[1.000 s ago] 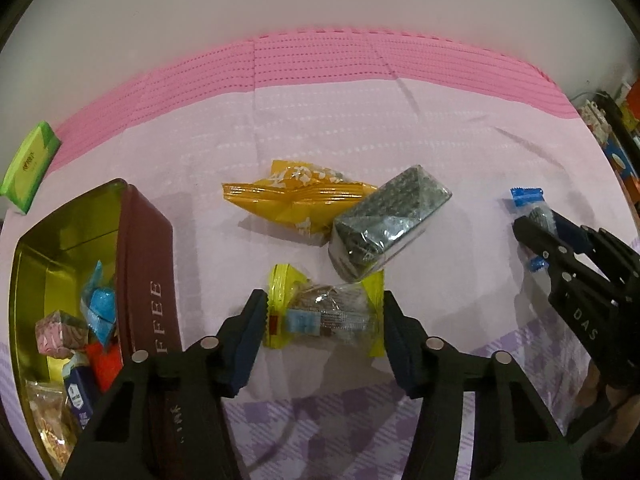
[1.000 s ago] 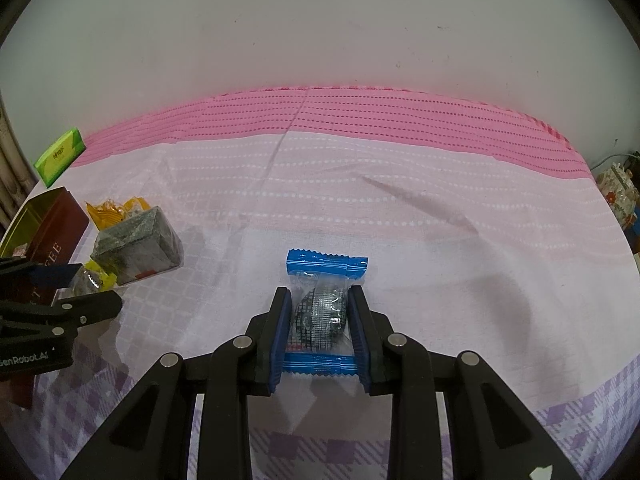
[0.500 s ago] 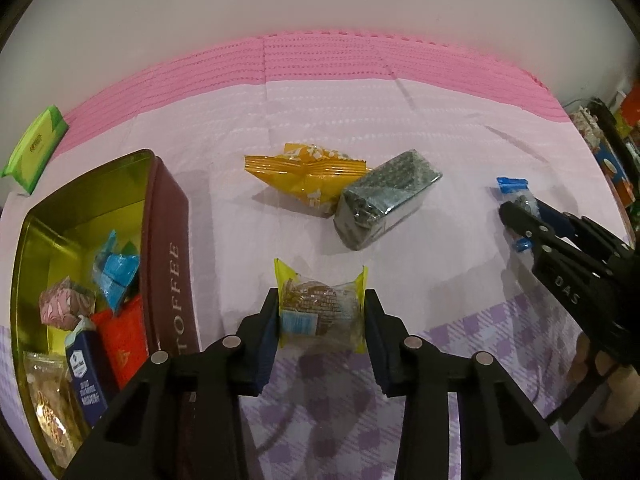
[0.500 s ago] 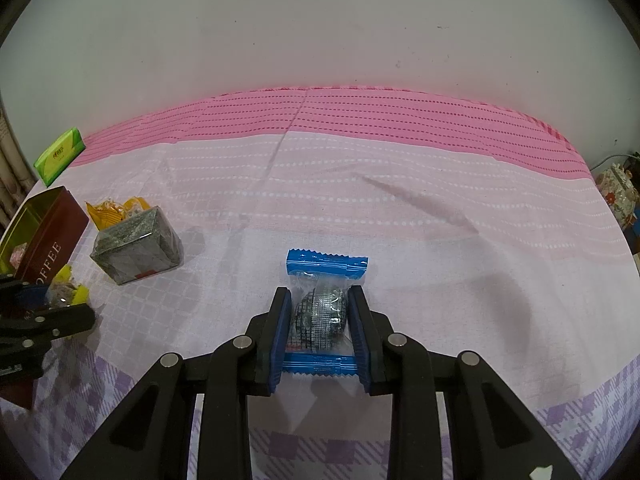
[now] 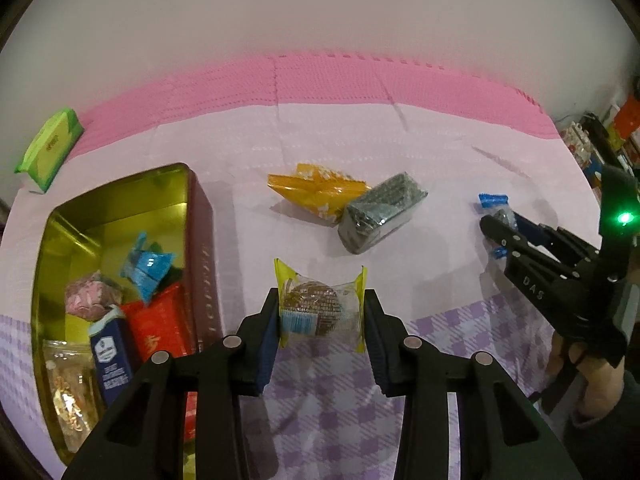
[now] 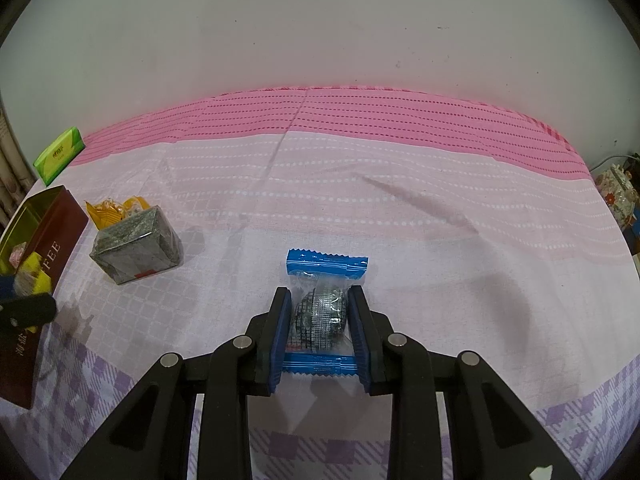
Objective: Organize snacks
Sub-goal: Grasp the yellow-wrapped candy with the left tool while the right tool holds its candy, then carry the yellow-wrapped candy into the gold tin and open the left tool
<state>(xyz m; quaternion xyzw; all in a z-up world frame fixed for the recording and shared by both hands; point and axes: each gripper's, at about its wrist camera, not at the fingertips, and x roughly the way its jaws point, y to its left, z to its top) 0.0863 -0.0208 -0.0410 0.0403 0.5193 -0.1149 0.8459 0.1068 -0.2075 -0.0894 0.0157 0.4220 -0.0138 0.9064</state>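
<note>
My left gripper is shut on a yellow-edged clear packet with a round brown cake, held a little above the cloth. Left of it stands an open gold-lined toffee tin with several wrapped snacks inside. My right gripper is shut on a blue-ended clear packet with a dark checked sweet, low over the cloth. That gripper also shows at the right of the left wrist view as the right gripper. An orange packet and a grey-green wrapped block lie together mid-table.
A green tissue pack lies at the far left by the pink band of the cloth. A white wall runs behind the table. Boxes and clutter stand off the right edge. A hand holds the right gripper.
The left gripper closed on the yellow-edged cake packet and lifted it off the cloth, drawing back so more of the tin shows. The right gripper kept still with its blue packet.
</note>
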